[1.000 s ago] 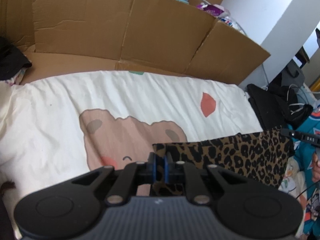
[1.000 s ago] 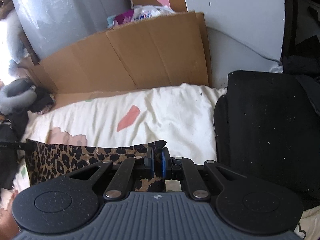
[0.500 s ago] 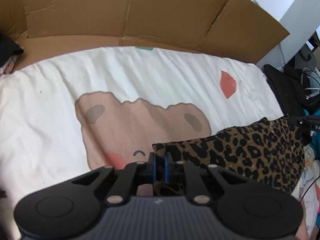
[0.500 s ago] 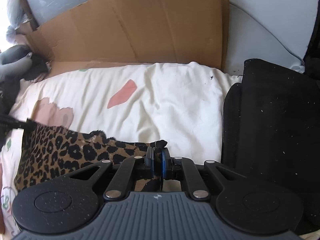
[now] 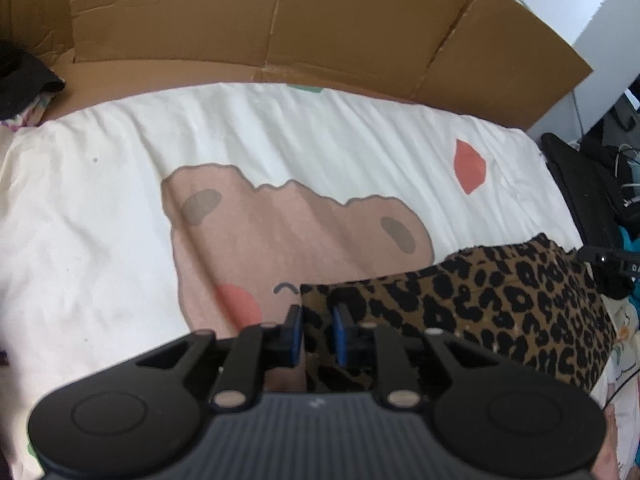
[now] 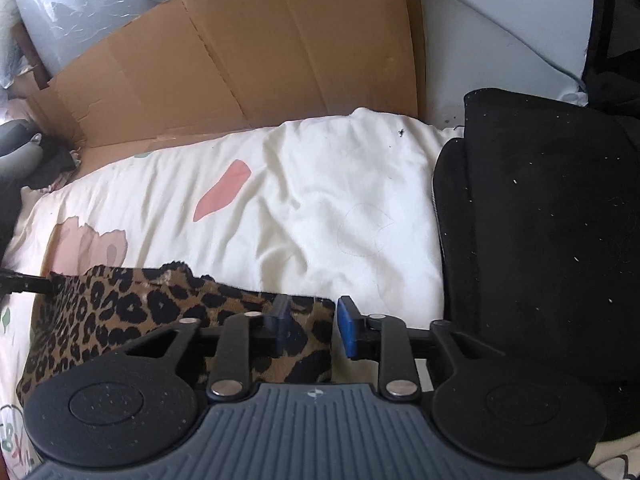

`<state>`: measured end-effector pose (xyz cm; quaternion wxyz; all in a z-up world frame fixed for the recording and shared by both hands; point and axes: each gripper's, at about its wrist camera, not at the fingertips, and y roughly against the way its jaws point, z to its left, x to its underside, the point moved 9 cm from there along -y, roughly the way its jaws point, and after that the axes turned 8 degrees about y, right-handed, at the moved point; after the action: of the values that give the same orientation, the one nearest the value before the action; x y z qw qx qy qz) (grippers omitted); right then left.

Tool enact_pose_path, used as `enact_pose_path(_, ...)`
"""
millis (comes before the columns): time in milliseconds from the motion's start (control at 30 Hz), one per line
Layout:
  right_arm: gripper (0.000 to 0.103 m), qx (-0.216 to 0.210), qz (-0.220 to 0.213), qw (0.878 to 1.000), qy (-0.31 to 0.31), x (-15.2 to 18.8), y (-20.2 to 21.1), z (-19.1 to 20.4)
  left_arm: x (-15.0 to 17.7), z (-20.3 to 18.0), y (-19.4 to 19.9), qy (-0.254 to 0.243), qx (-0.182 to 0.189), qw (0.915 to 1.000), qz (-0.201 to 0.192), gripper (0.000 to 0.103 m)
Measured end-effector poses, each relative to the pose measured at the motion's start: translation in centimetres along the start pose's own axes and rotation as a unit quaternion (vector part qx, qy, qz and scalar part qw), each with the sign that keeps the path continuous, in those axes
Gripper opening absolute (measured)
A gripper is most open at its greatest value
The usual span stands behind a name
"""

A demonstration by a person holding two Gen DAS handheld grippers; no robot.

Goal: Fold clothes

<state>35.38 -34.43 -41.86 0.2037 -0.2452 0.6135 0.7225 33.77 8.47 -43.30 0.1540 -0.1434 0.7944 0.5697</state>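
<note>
The left gripper [image 5: 318,334] has its jaws opening, a narrow gap between the blue pads, and the corner of the leopard-print garment [image 5: 500,312] lies in that gap with the pads apparently clear of it. The right gripper [image 6: 310,330] is opening too, wider; the garment's [image 6: 132,312] other corner sits by the left pad, and cream cloth shows beside the right one. The one garment lies slack across the near edge of a cream bedspread [image 5: 100,240] printed with a bear's face and a red leaf shape, stretched between the two grippers. Each wrist view catches the other gripper's black tip at the garment's far end. Just right of the right gripper a stack of black fabric [image 6: 540,220] rests against the spread. Behind the spread, flattened cardboard [image 5: 260,20] stands along the far side. Both gripper bodies hide the garment's near part, so its fold cannot be judged. A dark heap at the left edge is cut off and unclear
</note>
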Motion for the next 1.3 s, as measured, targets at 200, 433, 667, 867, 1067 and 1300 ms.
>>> enact_pose_path(200, 0.032, -0.004, 0.003, 1.000, 0.020, 0.5, -0.1, 0.6, -0.3, 0.0, 0.4, -0.013, -0.002, 0.9999, -0.011, 0.017)
enact_pose_path(433, 0.032, 0.011, 0.023, 1.000, 0.017, 0.7, -1.1, -0.1, -0.1, 0.3, 0.0, -0.007, -0.006, 0.9999, -0.006, 0.016)
enact_pose_path(667, 0.002, 0.005, 0.005, 0.999, 0.038, 0.2, -0.4, 0.5, -0.2, 0.0, -0.4, -0.017, -0.003, 0.9998, -0.008, 0.005)
enact_pose_path(867, 0.001, 0.021, -0.023, 0.999, 0.042, -1.0, 0.8, 0.3, -0.6, 0.3, 0.9, -0.008, 0.005, 0.9997, -0.024, 0.004)
enact_pose_path(1067, 0.001, 0.027, -0.031, 0.998, 0.044, -1.6, 0.3, 0.5, -0.6, 0.8, 1.1, 0.004, -0.004, 0.9995, -0.030, 0.003)
enact_pose_path(1300, 0.001, 0.030, -0.010, 0.999, 0.040, -1.1, -2.4, 0.3, -0.4, 1.1, 0.3, 0.006, -0.015, 0.9996, -0.022, 0.003)
